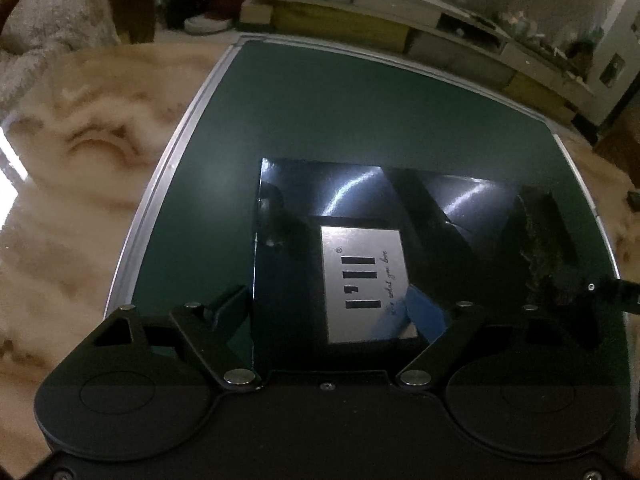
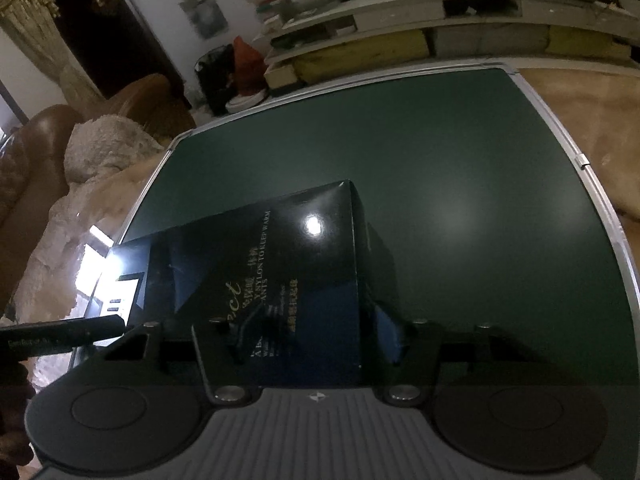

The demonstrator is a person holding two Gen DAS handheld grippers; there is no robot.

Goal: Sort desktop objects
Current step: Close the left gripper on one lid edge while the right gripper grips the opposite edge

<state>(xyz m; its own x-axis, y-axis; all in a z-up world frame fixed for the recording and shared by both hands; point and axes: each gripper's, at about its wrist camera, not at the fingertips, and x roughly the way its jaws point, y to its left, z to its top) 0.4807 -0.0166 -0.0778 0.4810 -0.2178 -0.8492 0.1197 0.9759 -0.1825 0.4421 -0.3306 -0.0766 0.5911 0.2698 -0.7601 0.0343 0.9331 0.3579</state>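
Observation:
A glossy black box with a silver label lies on the dark green board. My left gripper straddles the box's near end, one black finger outside its left edge and one blue-padded finger on its top. In the right wrist view the same black box with gold lettering sits between my right gripper's fingers, which close on its near end. The other gripper's body shows at the left edge.
The green board has a silver frame and lies on a marbled beige tabletop. A fluffy white throw and brown sofa lie left. Low white shelving runs along the back.

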